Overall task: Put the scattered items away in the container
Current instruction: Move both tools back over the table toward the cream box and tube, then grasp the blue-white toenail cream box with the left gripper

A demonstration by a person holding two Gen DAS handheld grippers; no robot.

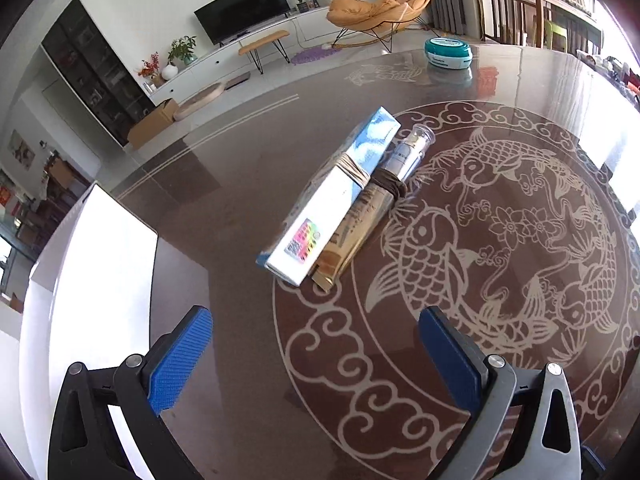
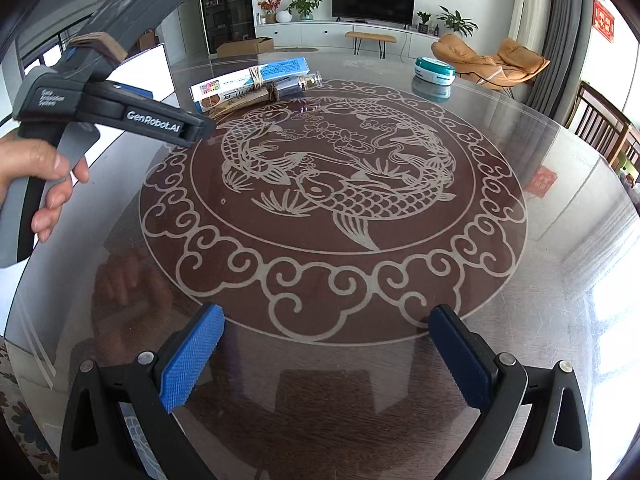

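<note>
A long blue-and-white cardboard box (image 1: 332,196) lies on the round dark glass-topped worktop (image 1: 240,184) with its pale fish pattern. It is strapped by a rubber band to a slim clear-capped tube (image 1: 394,172) lying alongside. In the left wrist view the bundle sits at the centre of the frame, its long axis running from lower left to upper right, with the tube's clear cap at the upper-right end. A round teal-and-white lidded tub (image 1: 448,53) stands well apart, in the upper right. At the left edge stands a white glossy panel (image 1: 104,264), perhaps a container wall; glare hides its form. The left tongs (image 1: 316,354) hang open just short of the bundle, gripping nothing. The right tongs (image 2: 326,354) are likewise spread wide and empty.
</note>
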